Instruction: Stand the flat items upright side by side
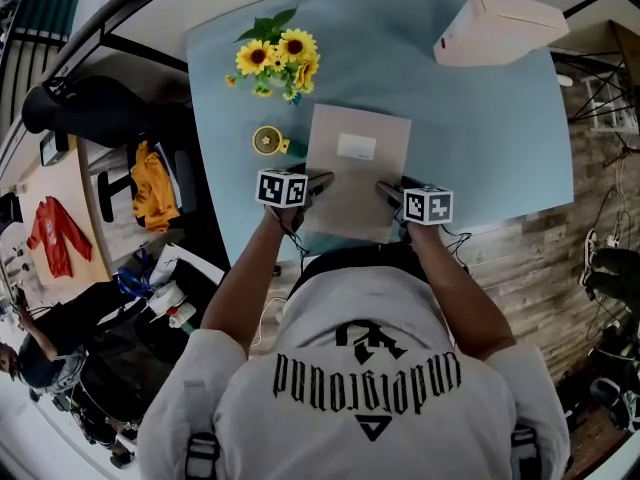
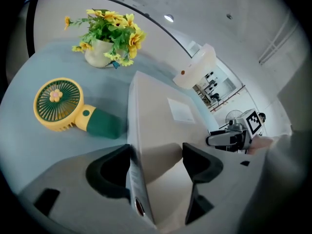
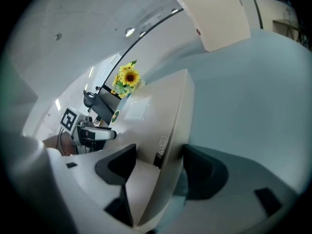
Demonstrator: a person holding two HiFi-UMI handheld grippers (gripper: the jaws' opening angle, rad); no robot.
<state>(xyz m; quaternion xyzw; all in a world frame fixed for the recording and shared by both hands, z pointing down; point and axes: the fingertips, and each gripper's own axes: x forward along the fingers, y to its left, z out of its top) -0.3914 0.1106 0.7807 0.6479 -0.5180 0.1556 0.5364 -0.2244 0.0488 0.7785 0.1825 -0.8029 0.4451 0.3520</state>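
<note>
**While the binder lies flat, both grippers straddle its edges**

As I read it, the left gripper [image 2: 156, 157] and right gripper [image 3: 158, 162] stand wide, each astride a near side edge of the beige binder [image 1: 358, 183], pads not yet pinching. It lies cover-up mid-surface [image 1: 480, 128], long axis 6 to 12 o'clock, label toward 12. Next I'd close both, then tip it upright. The white binder [image 1: 495, 28] waits at 1 o'clock.

A pot of sunflowers [image 1: 277, 60] is parked at the far left of the light blue table [image 1: 480, 118], and a yellow handheld fan [image 1: 268, 141] with a green handle is laid flat just beside it.
</note>
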